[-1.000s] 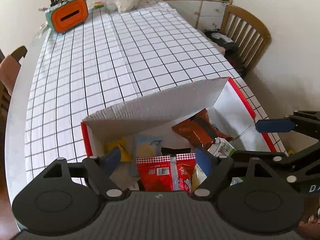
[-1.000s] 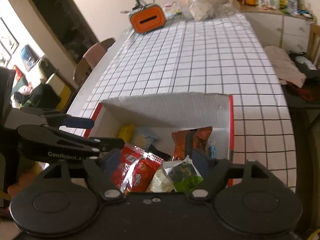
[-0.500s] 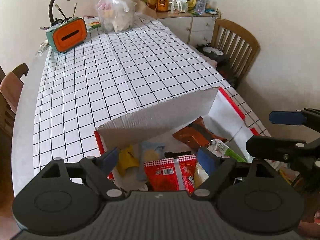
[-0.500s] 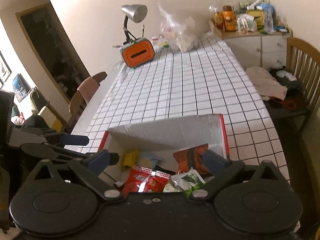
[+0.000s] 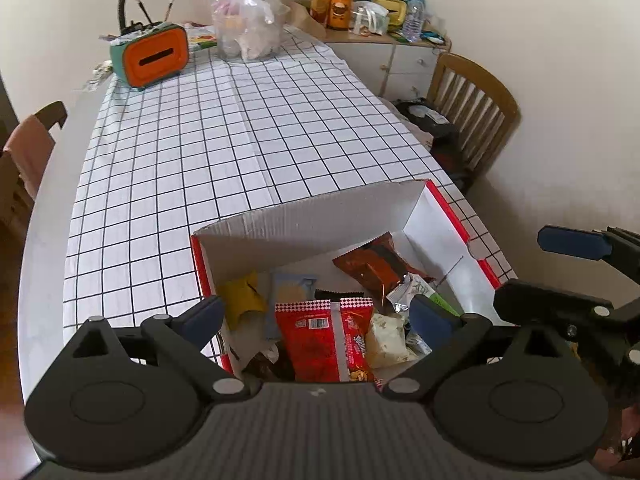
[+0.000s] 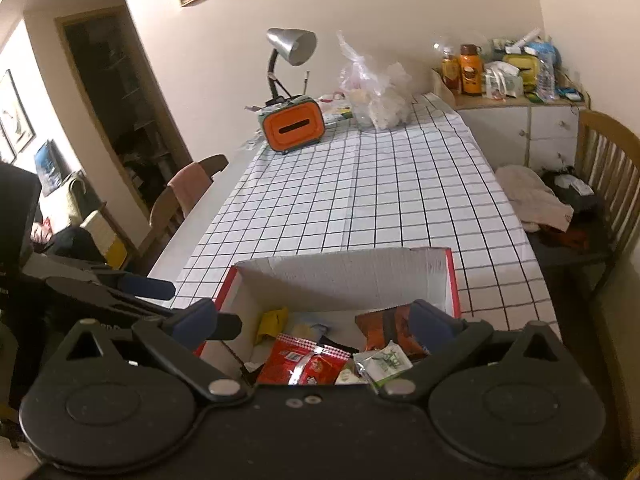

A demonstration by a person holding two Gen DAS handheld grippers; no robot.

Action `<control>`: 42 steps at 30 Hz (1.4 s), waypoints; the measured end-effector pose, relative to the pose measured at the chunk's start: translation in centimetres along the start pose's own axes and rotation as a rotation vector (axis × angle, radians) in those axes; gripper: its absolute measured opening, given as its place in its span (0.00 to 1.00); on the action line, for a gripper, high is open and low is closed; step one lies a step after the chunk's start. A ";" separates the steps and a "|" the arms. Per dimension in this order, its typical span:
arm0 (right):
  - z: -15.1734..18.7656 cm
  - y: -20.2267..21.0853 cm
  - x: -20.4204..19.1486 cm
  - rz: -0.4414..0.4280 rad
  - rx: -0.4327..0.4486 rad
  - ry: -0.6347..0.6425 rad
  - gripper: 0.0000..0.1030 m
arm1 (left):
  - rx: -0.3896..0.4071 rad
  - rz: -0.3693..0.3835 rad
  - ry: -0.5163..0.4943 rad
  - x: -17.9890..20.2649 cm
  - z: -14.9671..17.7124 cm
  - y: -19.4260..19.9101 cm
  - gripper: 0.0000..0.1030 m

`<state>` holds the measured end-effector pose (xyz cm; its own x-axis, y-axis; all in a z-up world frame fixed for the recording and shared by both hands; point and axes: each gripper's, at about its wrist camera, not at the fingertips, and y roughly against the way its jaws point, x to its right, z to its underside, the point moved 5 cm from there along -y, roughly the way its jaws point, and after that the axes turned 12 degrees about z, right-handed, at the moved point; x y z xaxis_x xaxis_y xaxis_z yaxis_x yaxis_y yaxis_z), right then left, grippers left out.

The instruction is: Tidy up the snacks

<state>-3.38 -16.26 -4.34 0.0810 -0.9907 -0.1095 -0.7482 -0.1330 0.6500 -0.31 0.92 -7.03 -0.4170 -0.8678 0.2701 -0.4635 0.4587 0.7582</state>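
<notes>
Both views now reveal more checked tablecloth and walls.

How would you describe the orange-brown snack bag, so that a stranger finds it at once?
On the checked tablecloth stands an open cardboard box with red edges. Look in its far right part: the orange-brown snack bag lies there with a dark stripe. The red packet nearer the camera is brighter and has a barcode.

We are seeing a table wearing a checked cloth. An open box is sitting near us (orange case and plastic bag far off).
</notes>
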 end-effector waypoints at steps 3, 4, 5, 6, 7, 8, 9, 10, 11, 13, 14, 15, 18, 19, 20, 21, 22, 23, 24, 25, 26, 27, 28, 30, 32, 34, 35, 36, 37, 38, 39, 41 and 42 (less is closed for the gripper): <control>-0.1 0.4 0.3 -0.018 -0.010 0.024 1.00 | 0.013 -0.031 0.025 0.6 0.2 0.3 0.97; -0.1 0.6 0.4 -0.021 -0.011 0.033 1.00 | 0.014 -0.040 0.030 0.7 0.3 0.3 0.97; -0.1 0.7 0.4 -0.023 -0.013 0.040 1.00 | 0.015 -0.046 0.032 0.9 0.4 0.4 0.97; -0.1 0.8 0.5 -0.025 -0.017 0.043 1.00 | 0.014 -0.051 0.034 1.1 0.5 0.4 0.97; -0.1 0.8 0.5 -0.025 -0.021 0.042 1.00 | 0.013 -0.058 0.036 1.3 0.7 0.5 0.97; -0.1 0.9 0.6 -0.029 -0.024 0.040 1.00 | 0.014 -0.064 0.035 1.6 0.8 0.6 0.97; 0.0 0.9 0.8 -0.034 -0.026 0.037 1.00 | 0.016 -0.072 0.031 1.7 1.0 0.6 0.97; 0.1 1.0 0.8 -0.037 -0.028 0.034 1.00 | 0.016 -0.083 0.027 1.9 1.1 0.7 0.97; 0.3 1.1 1.0 -0.036 -0.032 0.029 1.00 | 0.018 -0.092 0.028 2.1 1.2 0.7 0.97; 0.5 1.1 1.4 -0.039 -0.041 0.018 1.00 | 0.020 -0.100 0.034 2.3 1.5 0.8 0.97; 0.7 1.2 1.5 -0.041 -0.045 0.013 1.00 | 0.020 -0.103 0.038 2.4 1.7 0.9 0.97; 0.8 1.2 1.7 -0.041 -0.048 0.009 1.00 | 0.020 -0.105 0.043 2.5 1.8 0.9 0.97; 1.2 1.3 2.0 -0.039 -0.057 0.002 1.00 | 0.019 -0.107 0.063 2.7 2.2 1.1 0.97; 1.3 1.4 2.1 -0.039 -0.059 0.001 1.00 | 0.018 -0.109 0.068 2.8 2.3 1.1 0.97; 1.4 1.4 2.1 -0.040 -0.060 0.001 1.00 | 0.018 -0.110 0.072 2.9 2.5 1.1 0.97; 1.5 1.5 2.1 -0.042 -0.060 0.002 1.00 | 0.017 -0.110 0.073 2.9 2.5 1.2 0.97; 1.6 1.6 2.1 -0.042 -0.058 0.005 1.00 | 0.017 -0.111 0.073 3.0 2.6 1.2 0.97; 1.6 1.7 2.0 -0.041 -0.056 0.006 1.00 | 0.017 -0.111 0.072 3.1 2.6 1.2 0.97; 1.6 1.8 2.0 -0.039 -0.054 0.008 1.00 | 0.017 -0.113 0.071 3.2 2.7 1.3 0.97; 1.6 1.9 1.9 -0.038 -0.051 0.011 1.00 | 0.018 -0.113 0.070 3.2 2.8 1.3 0.97; 1.6 1.9 1.9 -0.035 -0.049 0.012 1.00 | 0.019 -0.115 0.069 3.4 2.8 1.4 0.97; 1.6 2.0 1.9 -0.033 -0.047 0.012 1.00 | 0.020 -0.117 0.067 3.5 2.9 1.5 0.97; 1.7 2.1 1.9 -0.032 -0.046 0.010 1.00 | 0.023 -0.119 0.065 3.5 2.9 1.6 0.97; 1.7 2.1 2.0 -0.032 -0.041 0.005 1.00 | 0.027 -0.121 0.061 3.7 3.0 1.7 0.97; 1.7 2.2 2.0 -0.035 -0.038 0.004 1.00 | 0.028 -0.126 0.058 3.8 3.1 1.9 0.97; 1.7 2.3 1.9 -0.039 -0.034 0.009 1.00 | 0.030 -0.131 0.055 3.9 3.1 1.9 0.97; 1.7 2.5 1.9 -0.039 -0.031 0.011 1.00 | 0.031 -0.131 0.055 3.9 3.1 2.0 0.97; 1.7 2.5 1.9 -0.038 -0.028 0.012 1.00 | 0.031 -0.131 0.054 3.9 3.1 2.0 0.97; 1.7 2.6 1.9 -0.038 -0.026 0.014 1.00 | 0.031 -0.131 0.053 3.9 3.1 2.1 0.97; 1.7 2.6 1.9 -0.038 -0.025 0.016 1.00 | 0.031 -0.132 0.052 3.9 3.1 2.1 0.97; 1.7 2.6 1.9 -0.037 -0.026 0.016 1.00 | 0.032 -0.132 0.052 4.0 3.1 2.1 0.97; 1.7 2.5 1.9 -0.034 -0.030 0.015 1.00 | 0.032 -0.135 0.052 4.0 3.1 2.1 0.97; 1.7 2.5 2.0 -0.033 -0.032 0.014 1.00 | 0.030 -0.134 0.054 4.0 3.1 2.1 0.97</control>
<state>-6.23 -18.50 -4.24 0.1143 -0.9860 -0.1212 -0.7233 -0.1662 0.6702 -5.39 -0.98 -6.20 -0.3079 -0.9303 0.1995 -0.5358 0.3428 0.7716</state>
